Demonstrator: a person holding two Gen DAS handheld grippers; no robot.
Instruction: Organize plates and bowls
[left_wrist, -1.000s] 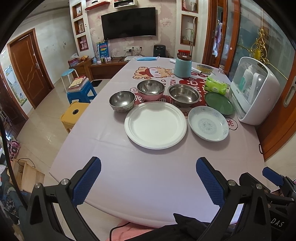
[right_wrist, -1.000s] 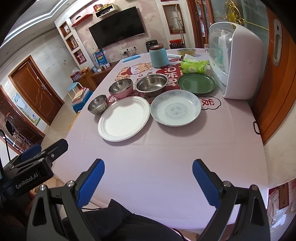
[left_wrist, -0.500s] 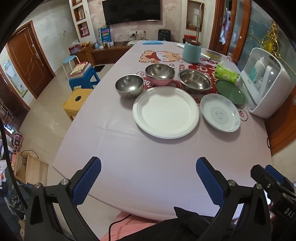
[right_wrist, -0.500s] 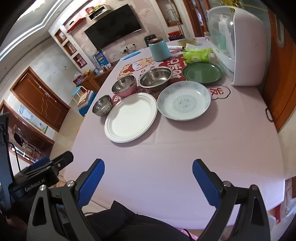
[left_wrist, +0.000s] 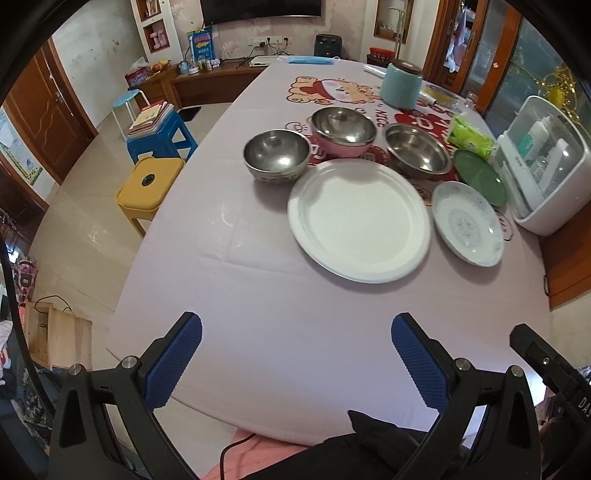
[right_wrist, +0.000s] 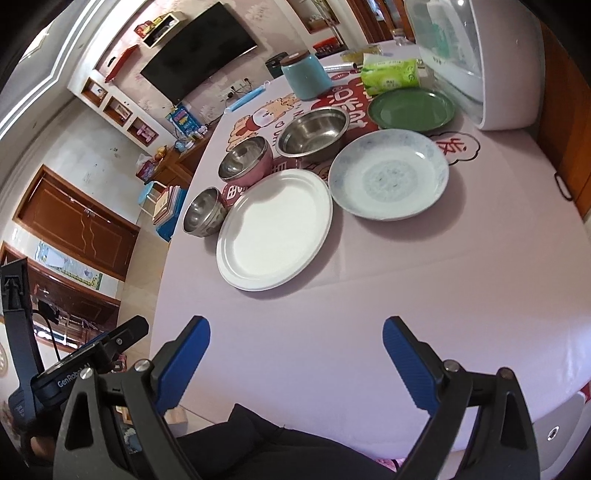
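Ahead, white plate well beyond left gripper, fingers wide, empty.

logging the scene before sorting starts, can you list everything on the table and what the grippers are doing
steel bowls: 2, silver, far row, left and right ends
pink bowl: 1, pink outside, steel inside, between them
large plate: 1, white, centre
patterned plate: 1, pale blue, right of the white one
green plate: 1, beside the white appliance
canister: 1, teal, far end
wipes pack: 1, green
left gripper: open, empty, over near edge
right gripper: open, empty
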